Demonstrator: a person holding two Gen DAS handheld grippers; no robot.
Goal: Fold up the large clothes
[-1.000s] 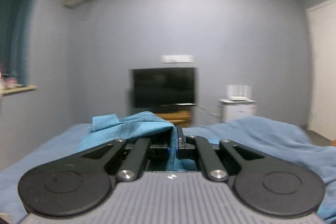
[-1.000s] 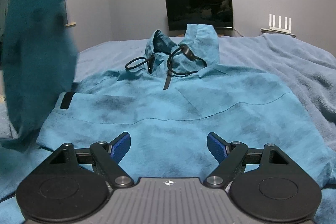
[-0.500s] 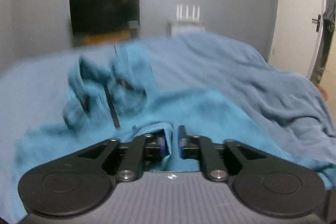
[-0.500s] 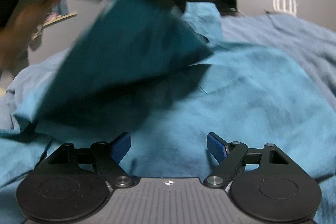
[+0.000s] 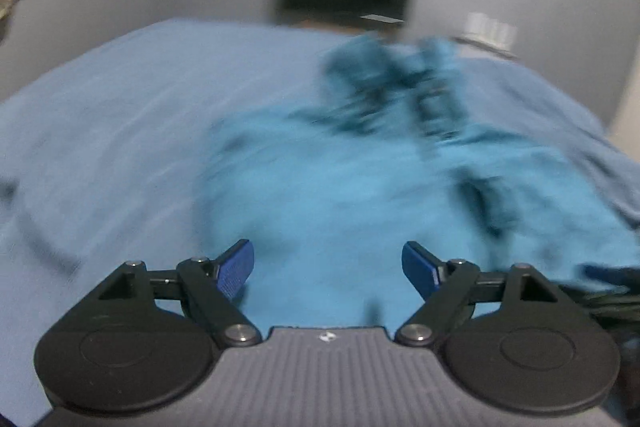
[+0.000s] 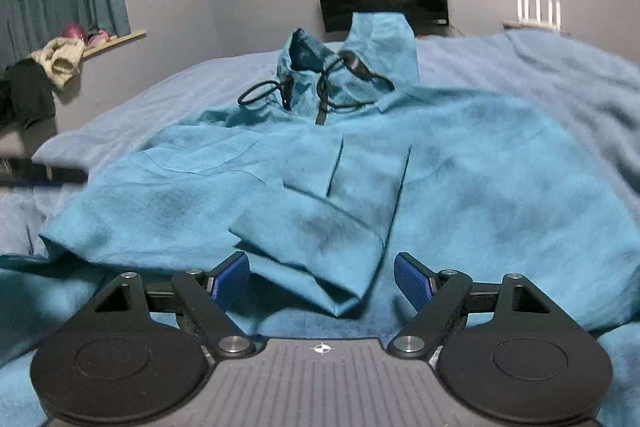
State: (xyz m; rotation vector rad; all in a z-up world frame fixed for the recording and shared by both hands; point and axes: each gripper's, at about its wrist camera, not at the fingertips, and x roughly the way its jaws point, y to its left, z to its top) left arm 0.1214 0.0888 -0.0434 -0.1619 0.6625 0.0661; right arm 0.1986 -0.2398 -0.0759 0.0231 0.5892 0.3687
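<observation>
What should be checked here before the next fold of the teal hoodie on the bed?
1. Left gripper empty: ok, jaws wide apart with nothing between them.
2. Right gripper empty: ok, jaws open, hovering just short of the folded sleeve.
3. Sleeve lies across the chest of the hoodie: ok, the cuff end points toward the camera.
4. Opposite sleeve folded: cannot tell, not clearly visible in either view.
5. Drawcords clear of the fold area: ok, they lie up by the hood.
6. Left view sharp enough to aim: not ok, heavy motion blur.
</observation>
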